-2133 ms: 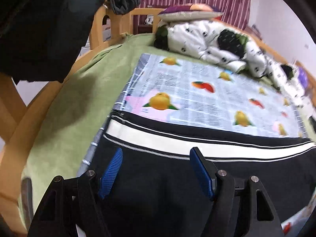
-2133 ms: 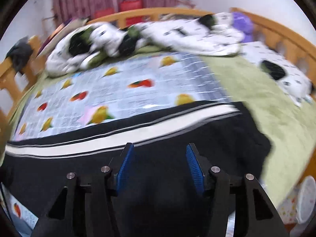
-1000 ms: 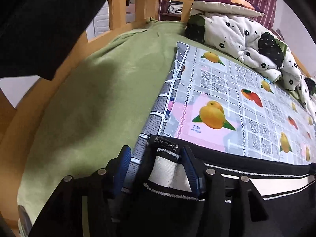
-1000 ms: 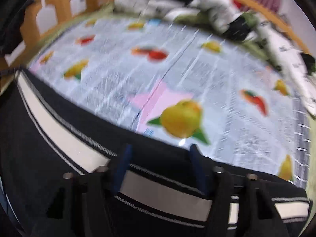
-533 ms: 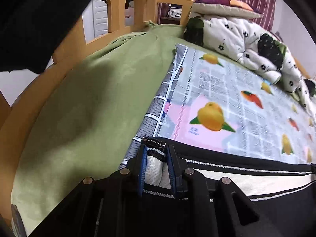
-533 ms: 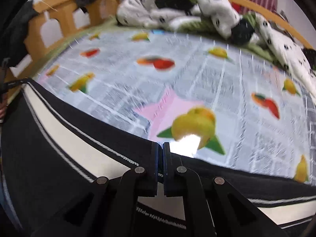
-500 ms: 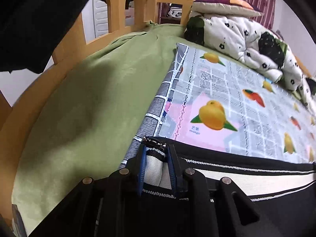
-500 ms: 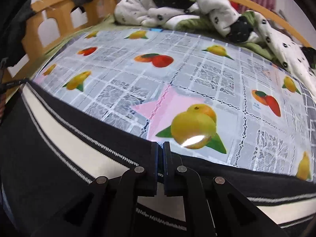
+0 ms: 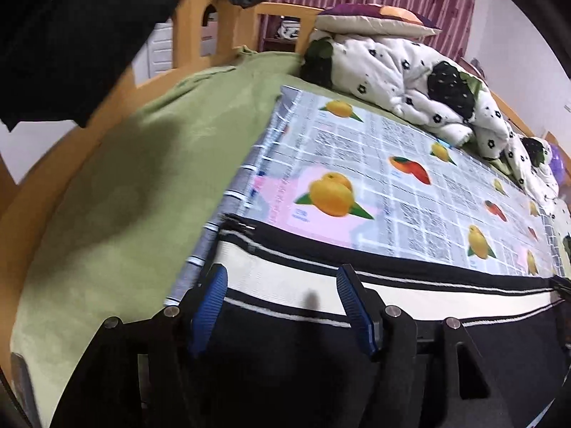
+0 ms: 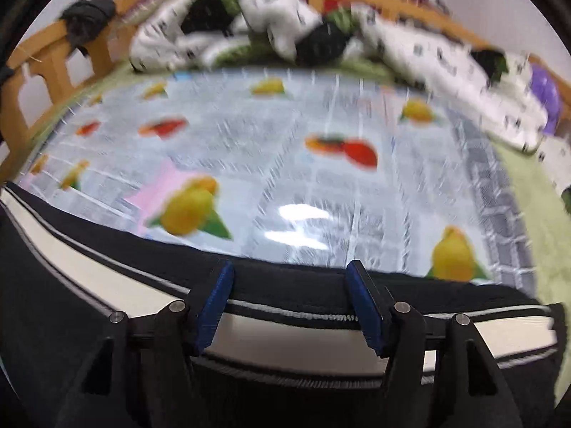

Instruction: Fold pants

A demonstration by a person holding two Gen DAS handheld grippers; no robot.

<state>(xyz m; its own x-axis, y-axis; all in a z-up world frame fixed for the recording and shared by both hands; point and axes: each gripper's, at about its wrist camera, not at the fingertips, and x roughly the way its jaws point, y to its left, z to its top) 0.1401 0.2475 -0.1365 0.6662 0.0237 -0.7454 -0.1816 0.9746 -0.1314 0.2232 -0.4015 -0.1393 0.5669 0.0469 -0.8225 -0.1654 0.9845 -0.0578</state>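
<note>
Black pants with a white side stripe lie flat along the near edge of a fruit-print mat on the bed. My left gripper is open and empty, its blue pads over the stripe near the pants' left end. In the right wrist view the same pants cross the bottom, stripe under the fingers. My right gripper is open and empty above the pants' far edge. That view is motion-blurred.
A green sheet covers the bed left of the mat. A rumpled white and black quilt and a pillow lie at the far end. A wooden bed rail with dark clothes hung on it runs along the left.
Both grippers were shut on the pants' striped edge half a second ago; both have opened and let go. The pants now lie flat on the mat.
</note>
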